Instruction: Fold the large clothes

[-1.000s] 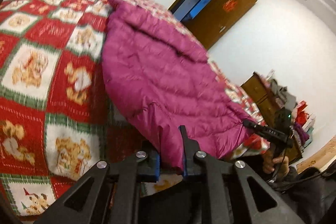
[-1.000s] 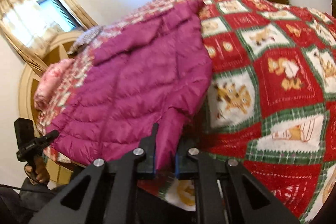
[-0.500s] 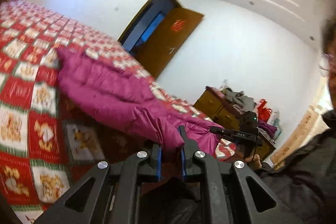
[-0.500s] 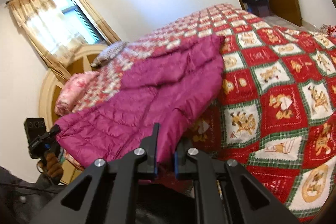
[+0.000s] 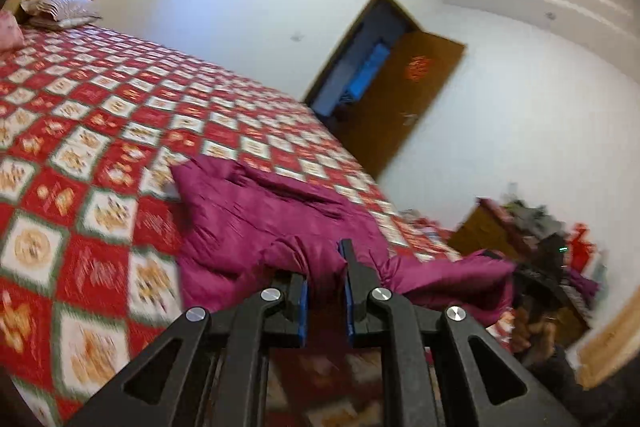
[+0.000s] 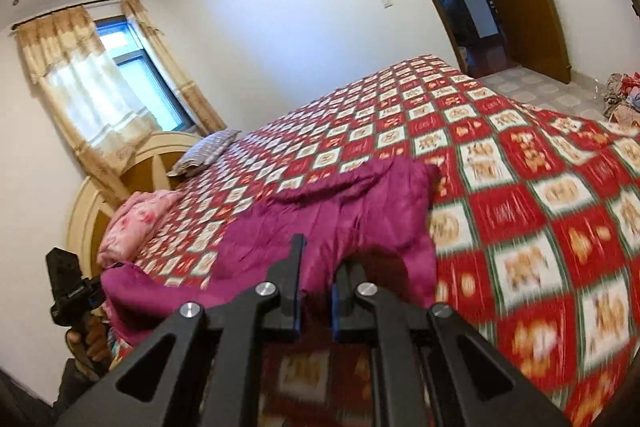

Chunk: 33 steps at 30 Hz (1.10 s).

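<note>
Lifted since earlier: jacket (image 5: 256, 227) hem, pinched in my left fingers (image 5: 326, 291) and right fingers (image 6: 314, 291). Step: fold-over. Next: carry hem forward.

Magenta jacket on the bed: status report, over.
Left gripper and right gripper both shut on the magenta jacket hem. Hem raised, far end on the red quilt. Nothing obstructing.

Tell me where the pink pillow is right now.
The pink pillow lies at the head of the bed by the cream headboard, left in the right wrist view, beside the striped pillow and beyond the magenta jacket.
</note>
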Available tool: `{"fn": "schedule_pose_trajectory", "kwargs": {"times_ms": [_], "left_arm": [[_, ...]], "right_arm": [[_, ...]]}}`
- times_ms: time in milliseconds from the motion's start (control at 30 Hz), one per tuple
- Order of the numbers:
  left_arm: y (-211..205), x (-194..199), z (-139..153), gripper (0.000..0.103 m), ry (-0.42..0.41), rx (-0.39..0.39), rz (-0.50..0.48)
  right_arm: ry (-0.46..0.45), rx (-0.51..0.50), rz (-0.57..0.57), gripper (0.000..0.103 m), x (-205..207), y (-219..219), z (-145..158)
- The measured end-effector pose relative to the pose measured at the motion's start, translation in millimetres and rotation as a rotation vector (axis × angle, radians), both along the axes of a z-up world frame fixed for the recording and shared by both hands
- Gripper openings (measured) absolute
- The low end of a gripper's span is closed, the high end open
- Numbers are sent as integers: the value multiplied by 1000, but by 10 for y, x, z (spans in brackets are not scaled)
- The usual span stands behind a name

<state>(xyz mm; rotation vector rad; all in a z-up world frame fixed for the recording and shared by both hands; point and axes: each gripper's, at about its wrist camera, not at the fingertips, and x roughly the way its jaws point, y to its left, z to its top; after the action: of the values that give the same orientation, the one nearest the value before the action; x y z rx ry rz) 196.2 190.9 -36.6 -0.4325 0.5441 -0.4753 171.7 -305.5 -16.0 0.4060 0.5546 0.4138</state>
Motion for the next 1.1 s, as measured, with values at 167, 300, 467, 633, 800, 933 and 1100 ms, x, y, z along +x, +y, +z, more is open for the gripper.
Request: {"fn": "schedule_pose_trajectory", "kwargs": {"times_ms": [167,300,467,633,800,933,1100], "left_arm": [[0,600,-15,13,98,50,89],[28,999,-79,13,162,79,156],[17,1510,-66,13,197,136,257],[-117,2151,-144,13,228,242,336],[-294,2681,-497,13,293,372,378],[-307,2915,-904,13,382,385,387],[-296,2986,-1165,14,403,318,375]], "right_arm": [[16,-72,-35,12,633,166,11],[31,-112,-76,12,1092,271,-8],[56,-152,-145,12,1671,392,-22],[78,-241,-215,12,2250,525,-202],[135,-345,-304,12,2656,670,-564],[158,-380,-327,15,2796,711,-840],[181,-355,-331,20,2870,686,-1085]]}}
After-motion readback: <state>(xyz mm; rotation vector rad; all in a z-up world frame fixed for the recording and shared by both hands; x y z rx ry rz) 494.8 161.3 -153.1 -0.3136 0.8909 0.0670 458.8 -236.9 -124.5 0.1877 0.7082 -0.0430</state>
